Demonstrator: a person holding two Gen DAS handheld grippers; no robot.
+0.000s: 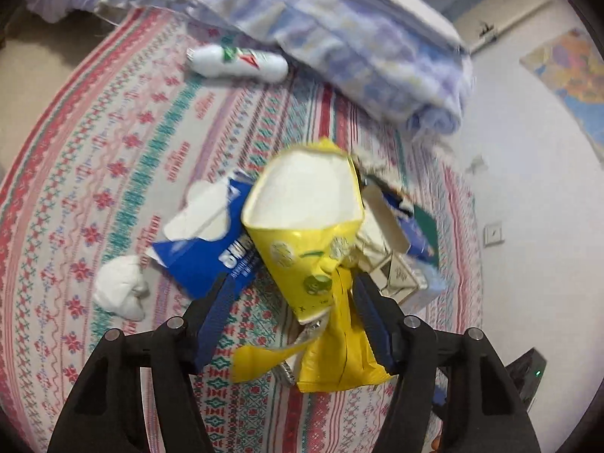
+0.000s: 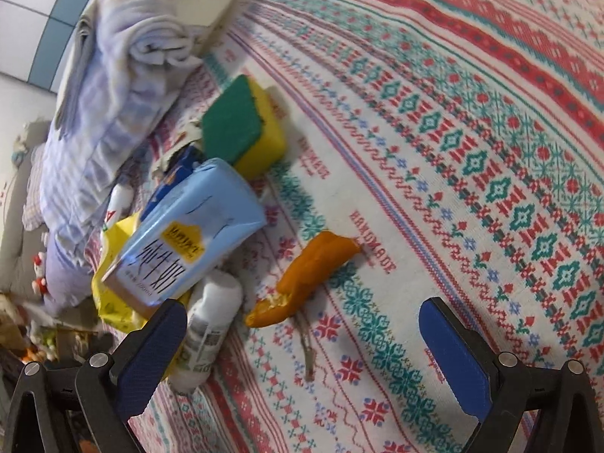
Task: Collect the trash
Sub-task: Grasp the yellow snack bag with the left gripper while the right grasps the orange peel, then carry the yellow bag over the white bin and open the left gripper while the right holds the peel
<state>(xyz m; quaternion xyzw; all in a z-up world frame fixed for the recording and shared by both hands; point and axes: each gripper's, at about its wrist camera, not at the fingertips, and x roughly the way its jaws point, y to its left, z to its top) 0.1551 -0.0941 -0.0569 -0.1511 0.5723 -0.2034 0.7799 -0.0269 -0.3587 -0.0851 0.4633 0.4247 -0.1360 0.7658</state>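
Observation:
A torn yellow snack bag point(image 1: 305, 234) lies open on the patterned bedspread, between the blue pads of my left gripper point(image 1: 292, 283), which is open around it. A torn blue box point(image 1: 204, 249), a crumpled white tissue point(image 1: 120, 288), a white bottle point(image 1: 238, 62) and a flattened carton point(image 1: 392, 268) lie around it. My right gripper point(image 2: 302, 313) is open and empty above an orange peel point(image 2: 305, 275). A light blue carton point(image 2: 188, 234), a small white bottle point(image 2: 211, 321) and the yellow bag point(image 2: 113, 302) lie to its left.
A green and yellow sponge point(image 2: 241, 124) lies beyond the light blue carton. A folded lilac blanket point(image 1: 339, 37) lies at the back of the bed; it also shows in the right wrist view point(image 2: 109, 87). A thin stem point(image 2: 307, 351) lies by the peel.

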